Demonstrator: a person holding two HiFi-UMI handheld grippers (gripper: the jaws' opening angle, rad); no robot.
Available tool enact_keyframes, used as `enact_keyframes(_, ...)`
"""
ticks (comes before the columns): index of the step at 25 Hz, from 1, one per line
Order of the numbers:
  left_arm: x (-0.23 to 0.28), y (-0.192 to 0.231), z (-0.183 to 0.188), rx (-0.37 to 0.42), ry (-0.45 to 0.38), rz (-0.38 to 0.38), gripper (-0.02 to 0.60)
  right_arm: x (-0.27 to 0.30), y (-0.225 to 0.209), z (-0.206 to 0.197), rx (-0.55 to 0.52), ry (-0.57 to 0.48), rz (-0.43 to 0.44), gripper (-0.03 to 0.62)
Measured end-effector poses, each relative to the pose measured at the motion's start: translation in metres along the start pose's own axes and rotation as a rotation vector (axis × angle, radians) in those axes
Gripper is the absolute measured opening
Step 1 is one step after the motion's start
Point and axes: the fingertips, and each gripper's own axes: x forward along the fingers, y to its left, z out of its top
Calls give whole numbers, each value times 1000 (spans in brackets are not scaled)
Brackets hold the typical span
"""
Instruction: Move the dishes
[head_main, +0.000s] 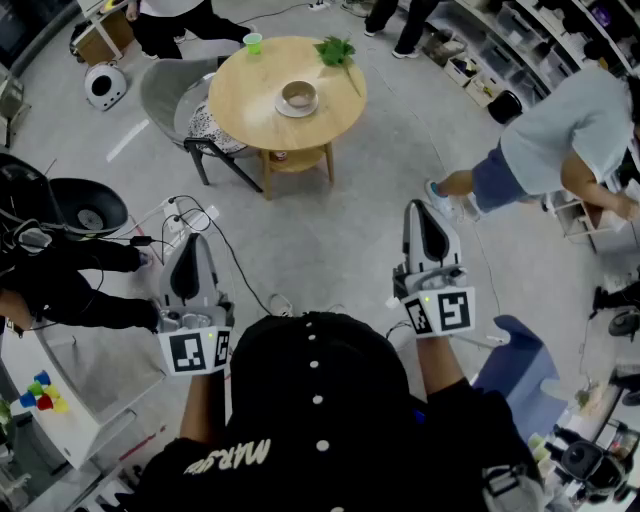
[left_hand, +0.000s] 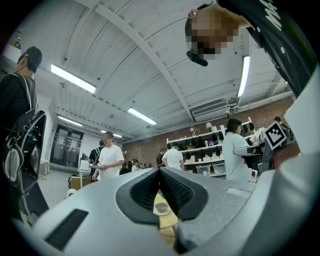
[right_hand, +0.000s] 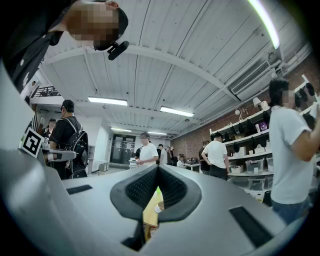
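Both clenched on nothing, the left claw (head_main: 191, 245) and right claw (head_main: 428, 212) hang well short of the round wooden surface (head_main: 245, 105). Its bowl (head_main: 298, 94) sits on a saucer (head_main: 283, 109), untouched, so nothing looks moved yet.

A green cup (head_main: 253, 42) and a leafy sprig (head_main: 335, 50) sit at the far edge of a round wooden table (head_main: 250, 100), with a grey chair (head_main: 168, 90) against its left. Black cables (head_main: 190, 213) trail over the floor nearer me.
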Motion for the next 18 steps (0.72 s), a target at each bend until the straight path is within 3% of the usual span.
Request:
enact_keyframes(13,12,-1,-5,6,4,6,3,7,-9,-3,50,-30,-5,2)
enact_keyframes(18,15,-2,-6,5,4,8,3,10,-9,-4,23,-22,0,2)
